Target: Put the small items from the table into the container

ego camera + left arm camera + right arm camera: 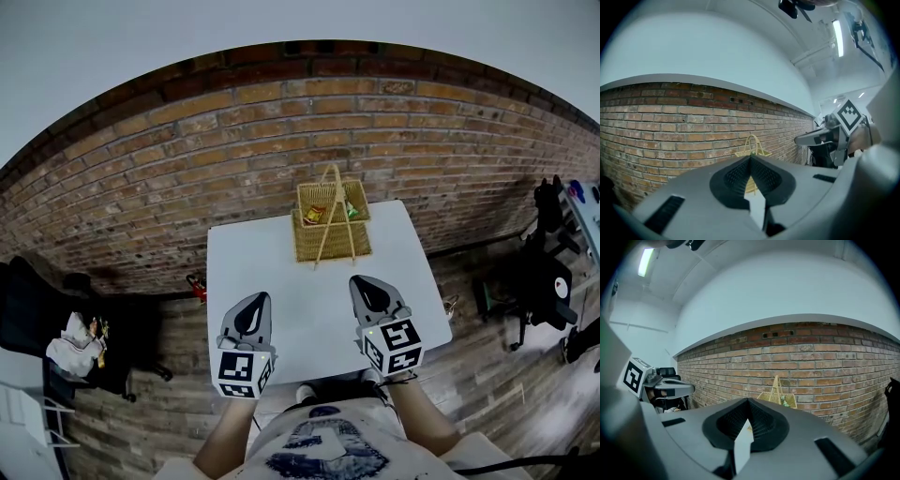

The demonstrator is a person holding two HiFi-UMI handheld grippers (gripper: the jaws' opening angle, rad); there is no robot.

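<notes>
Fingers of the left gripper (259, 300) and right gripper (362, 283) are pressed together, empty. Colourful small packets (315, 214) are contained in a yellow wicker basket (330, 246).

The items (316, 214) in the wicker basket (330, 247) are too small to name, showing only yellow, red and green. In the gripper views, the left gripper (751, 158) and right gripper (748, 401) hide the basket's lower part and most of the table (309, 300).
</notes>
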